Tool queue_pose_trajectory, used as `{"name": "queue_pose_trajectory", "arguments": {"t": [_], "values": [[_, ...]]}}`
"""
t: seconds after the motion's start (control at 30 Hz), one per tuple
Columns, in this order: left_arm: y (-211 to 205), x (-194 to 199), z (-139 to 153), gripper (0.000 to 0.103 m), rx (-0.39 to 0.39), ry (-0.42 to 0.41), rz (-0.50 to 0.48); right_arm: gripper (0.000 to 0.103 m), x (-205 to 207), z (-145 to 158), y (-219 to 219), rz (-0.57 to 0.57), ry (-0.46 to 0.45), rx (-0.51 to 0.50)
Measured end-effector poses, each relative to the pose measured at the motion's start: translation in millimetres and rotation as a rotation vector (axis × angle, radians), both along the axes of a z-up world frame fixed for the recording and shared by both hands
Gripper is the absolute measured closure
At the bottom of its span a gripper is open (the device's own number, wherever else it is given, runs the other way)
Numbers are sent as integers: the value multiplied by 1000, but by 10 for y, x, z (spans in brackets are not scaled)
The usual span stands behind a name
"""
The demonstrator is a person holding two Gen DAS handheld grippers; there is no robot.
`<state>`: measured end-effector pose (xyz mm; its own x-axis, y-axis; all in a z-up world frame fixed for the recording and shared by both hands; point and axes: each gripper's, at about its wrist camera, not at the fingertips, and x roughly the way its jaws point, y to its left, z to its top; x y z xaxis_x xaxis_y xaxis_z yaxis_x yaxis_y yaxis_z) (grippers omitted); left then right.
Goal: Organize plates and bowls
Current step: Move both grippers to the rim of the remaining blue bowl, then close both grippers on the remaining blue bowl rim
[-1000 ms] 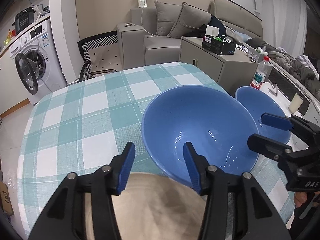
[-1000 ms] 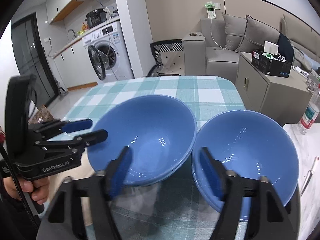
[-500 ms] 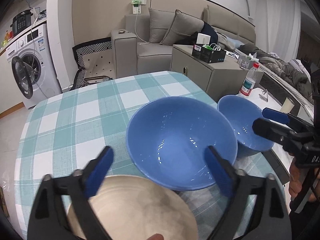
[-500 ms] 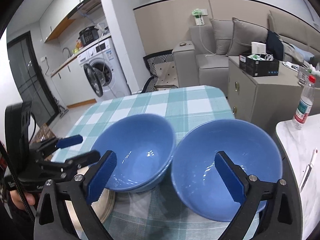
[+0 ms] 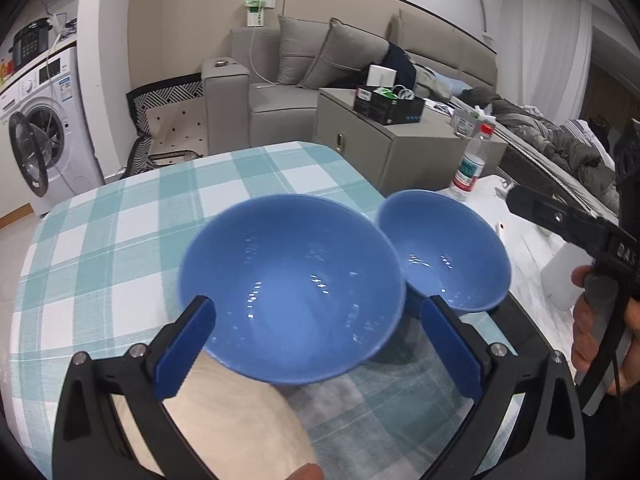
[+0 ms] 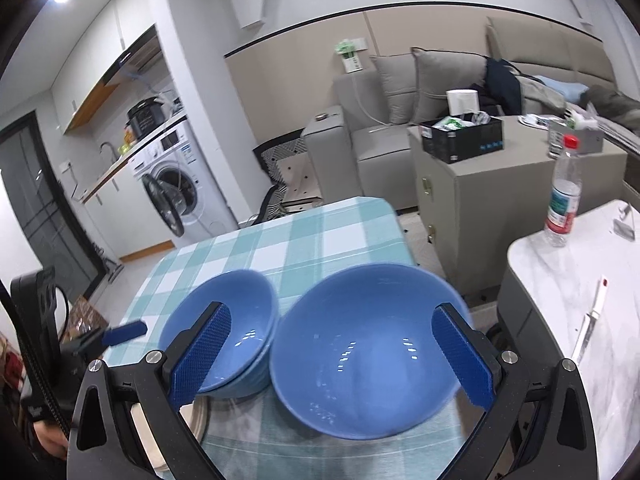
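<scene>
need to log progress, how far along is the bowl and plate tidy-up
Done: two blue bowls sit side by side, left bowl and right bowl. In hand: nothing; left tongs and right tongs have just opened wide. Left: the beige plate isn't stacked.

No text is legible on anything here.

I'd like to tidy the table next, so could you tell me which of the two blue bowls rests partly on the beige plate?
The left blue bowl, before the left gripper, overlaps the beige plate; the right blue bowl sits on the tablecloth alone.
</scene>
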<state>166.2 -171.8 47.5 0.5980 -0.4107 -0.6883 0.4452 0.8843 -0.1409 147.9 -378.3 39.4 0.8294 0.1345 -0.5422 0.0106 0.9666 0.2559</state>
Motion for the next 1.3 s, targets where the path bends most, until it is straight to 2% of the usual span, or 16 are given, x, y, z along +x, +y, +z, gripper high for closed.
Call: {"name": "queue_pose_trajectory", "arguments": {"t": [0.2, 0.57, 0.77, 0.93, 1.3], "values": [[-303, -135, 10, 0, 39, -28, -38, 1, -22, -6, -183, -46, 15, 2], [-624, -229, 51, 3, 13, -34, -124, 1, -54, -65, -349, -70, 36, -20], [-777, -290, 41, 32, 7, -29, -181, 1, -56, -128, -541, -118, 55, 2], [-892, -295, -17, 47, 0, 16, -203, 1, -60, -157, -632, -133, 60, 22], [-988, -241, -197, 49, 0, 121, -186, 1, 25, -277, -631, -121, 94, 35]]}}
